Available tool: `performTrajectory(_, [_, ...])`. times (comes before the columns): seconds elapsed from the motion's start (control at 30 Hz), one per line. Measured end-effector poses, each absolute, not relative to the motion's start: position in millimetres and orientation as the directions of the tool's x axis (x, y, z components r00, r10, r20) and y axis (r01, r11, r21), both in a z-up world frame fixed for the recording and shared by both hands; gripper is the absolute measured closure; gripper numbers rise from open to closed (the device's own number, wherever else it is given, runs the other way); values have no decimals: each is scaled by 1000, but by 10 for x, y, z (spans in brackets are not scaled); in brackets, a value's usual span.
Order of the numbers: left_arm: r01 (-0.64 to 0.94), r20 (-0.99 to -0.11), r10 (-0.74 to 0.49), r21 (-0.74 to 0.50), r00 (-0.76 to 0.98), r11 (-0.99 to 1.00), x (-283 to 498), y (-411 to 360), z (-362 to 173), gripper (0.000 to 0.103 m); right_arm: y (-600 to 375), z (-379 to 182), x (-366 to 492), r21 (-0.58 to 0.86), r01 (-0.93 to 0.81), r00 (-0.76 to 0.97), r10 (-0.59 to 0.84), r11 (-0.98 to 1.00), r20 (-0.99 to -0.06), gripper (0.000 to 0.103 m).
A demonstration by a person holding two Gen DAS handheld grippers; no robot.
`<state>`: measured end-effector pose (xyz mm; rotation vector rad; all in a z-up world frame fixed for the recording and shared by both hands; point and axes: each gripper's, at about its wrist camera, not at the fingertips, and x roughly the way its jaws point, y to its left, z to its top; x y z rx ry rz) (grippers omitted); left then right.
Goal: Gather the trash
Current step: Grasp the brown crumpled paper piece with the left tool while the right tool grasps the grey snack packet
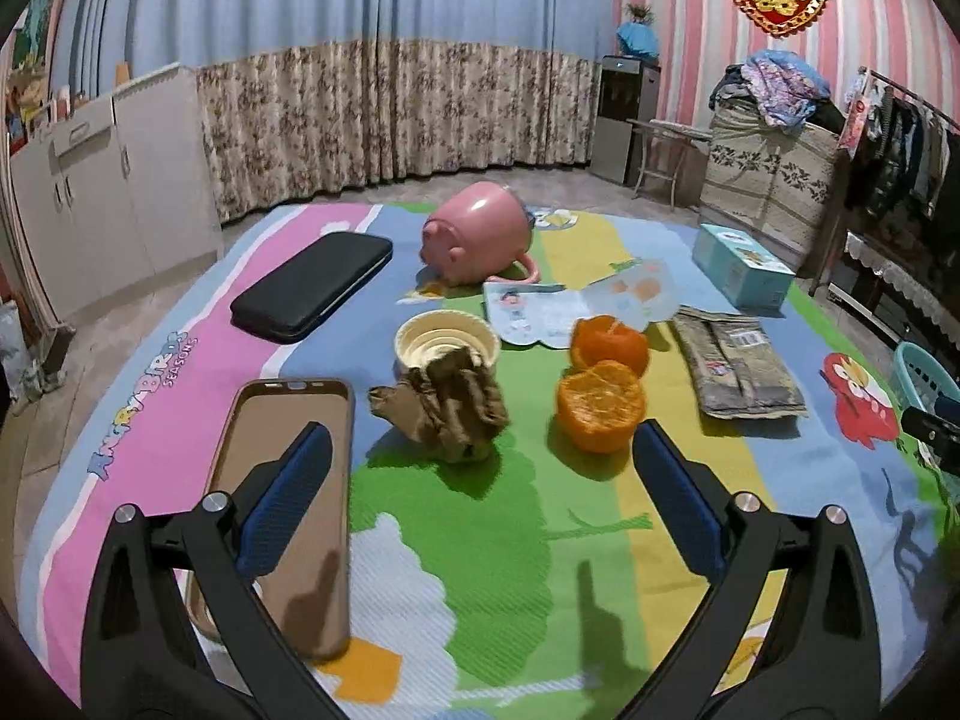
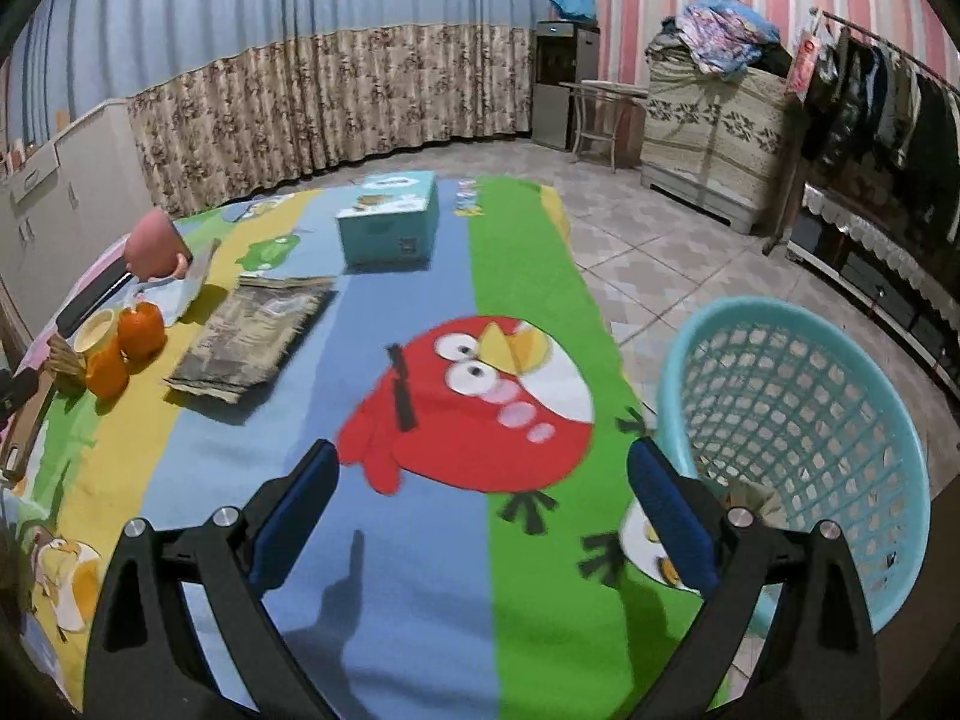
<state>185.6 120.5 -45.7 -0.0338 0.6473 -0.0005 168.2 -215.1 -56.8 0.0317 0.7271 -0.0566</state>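
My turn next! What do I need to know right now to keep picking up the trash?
Left gripper: open, empty, facing the crumpled brown paper and two orange peels.
Right gripper: open, empty, over the blanket beside the teal basket.
Flattened wrapper lies right of the peels.
Done: something brownish sits low in the basket; I cannot tell what.
Left: paper, peels, wrapper into the basket. The pink mug, phone case and black case look like keepers.

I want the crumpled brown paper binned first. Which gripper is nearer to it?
Left. The left gripper is open just short of the crumpled brown paper, which lies straight ahead between its fingers. The right gripper is open by the teal basket, with the paper far to its left.
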Motion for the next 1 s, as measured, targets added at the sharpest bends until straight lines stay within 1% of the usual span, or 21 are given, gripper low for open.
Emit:
performTrajectory(0.03, [-11,-613,-10,-31,790,999,1913,1234,-468,9,-2105,-559,1700,9,56,746,-36,998,-665,8])
performTrajectory(0.17, [2,-637,-36,-53,770,999,2092,1295,-507,20,-1896,-541,1818,13,33,741,-15,999,-671,8])
performTrajectory(0.27, [6,-660,-46,-63,750,998,2229,1321,-557,25,-1763,-526,1896,12,22,739,-9,1000,-674,8])
performTrajectory(0.33, [22,-671,-57,-61,739,998,2291,1308,-578,37,-1697,-521,1940,12,19,737,-6,1000,-676,8])
performTrajectory(0.4, [26,-671,-46,-40,740,999,2334,1289,-579,43,-1626,-525,1977,16,13,735,1,1000,-679,8])
performTrajectory(0.47, [30,-672,-47,-36,739,999,2349,1288,-583,55,-1539,-534,2035,15,1,728,9,1000,-686,8])
performTrajectory(0.5, [32,-671,-51,-40,740,999,2353,1297,-581,57,-1512,-539,2065,12,-4,726,11,1000,-688,8])
performTrajectory(0.53, [32,-668,-53,-44,742,999,2352,1313,-578,61,-1477,-544,2089,10,-11,724,15,1000,-689,8])
performTrajectory(0.57, [46,-666,-74,-60,743,997,2352,1333,-571,77,-1424,-553,2132,8,-18,720,18,1000,-694,8])
performTrajectory(0.7, [53,-657,-72,-49,751,997,2304,1377,-547,78,-1282,-606,2299,3,-29,697,22,1000,-717,8])
performTrajectory(0.77, [53,-647,-57,-26,760,998,2260,1402,-516,84,-1230,-649,2377,1,-28,682,20,1000,-732,8])
performTrajectory(0.9, [41,-630,-45,-21,775,999,2178,1536,-420,84,-1117,-769,2550,-25,-51,641,13,998,-768,10])
performTrajectory(0.97, [28,-617,-41,-30,786,999,2157,1644,-357,84,-1089,-822,2596,-17,-64,619,27,998,-785,20])
performTrajectory(1.0, [20,-613,-40,-39,789,999,2160,1700,-334,84,-1090,-849,2615,3,-71,608,46,997,-792,22])
